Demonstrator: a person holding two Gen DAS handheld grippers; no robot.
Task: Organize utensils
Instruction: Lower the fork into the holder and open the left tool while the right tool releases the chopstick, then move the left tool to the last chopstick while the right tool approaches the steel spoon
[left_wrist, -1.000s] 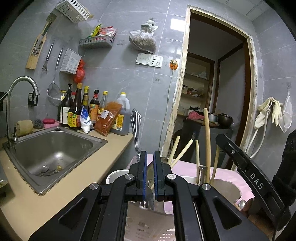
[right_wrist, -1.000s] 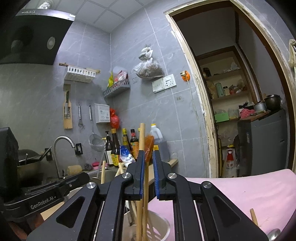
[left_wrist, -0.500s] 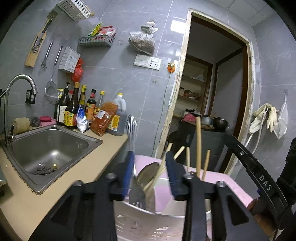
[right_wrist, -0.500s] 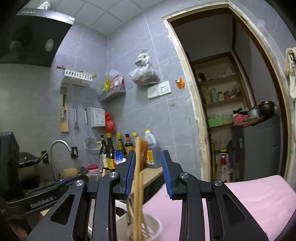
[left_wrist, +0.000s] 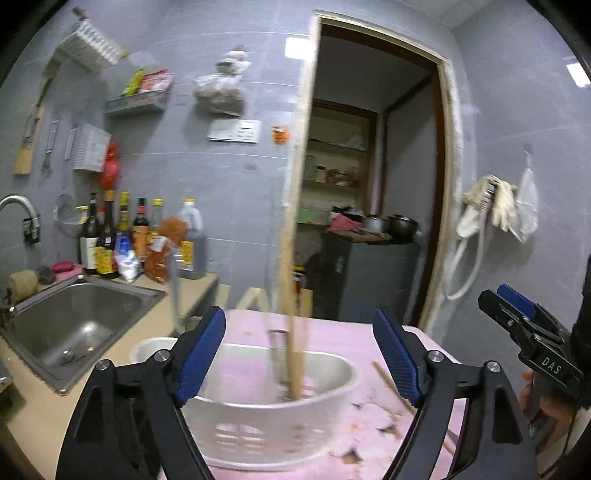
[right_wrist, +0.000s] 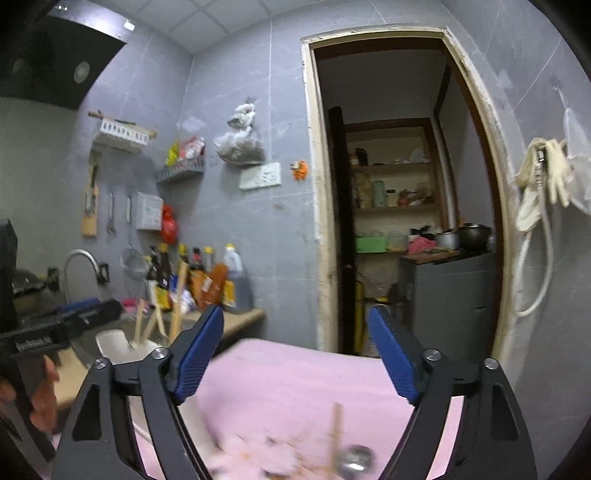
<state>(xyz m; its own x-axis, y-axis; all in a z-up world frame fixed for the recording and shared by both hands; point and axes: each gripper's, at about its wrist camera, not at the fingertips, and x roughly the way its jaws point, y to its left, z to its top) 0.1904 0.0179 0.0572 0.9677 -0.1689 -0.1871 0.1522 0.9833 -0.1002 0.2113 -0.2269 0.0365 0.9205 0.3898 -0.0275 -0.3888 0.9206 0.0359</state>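
A white plastic utensil holder stands on the pink cloth, with wooden chopsticks and metal utensils upright in it, blurred. My left gripper is wide open and empty just above the holder. My right gripper is wide open and empty over the pink cloth; it also shows at the right of the left wrist view. The holder with chopsticks is at its left. A loose chopstick and a metal spoon lie on the cloth below it. Another chopstick lies beside the holder.
A steel sink with a tap is set in the beige counter at left. Sauce bottles line the wall behind it. A doorway opens into a pantry with a grey cabinet. Gloves hang at right.
Both grippers have opened wide, letting go of the utensil and the chopsticks, which now stand in the holder. Both have drawn back, the right one swinging right over the cloth.
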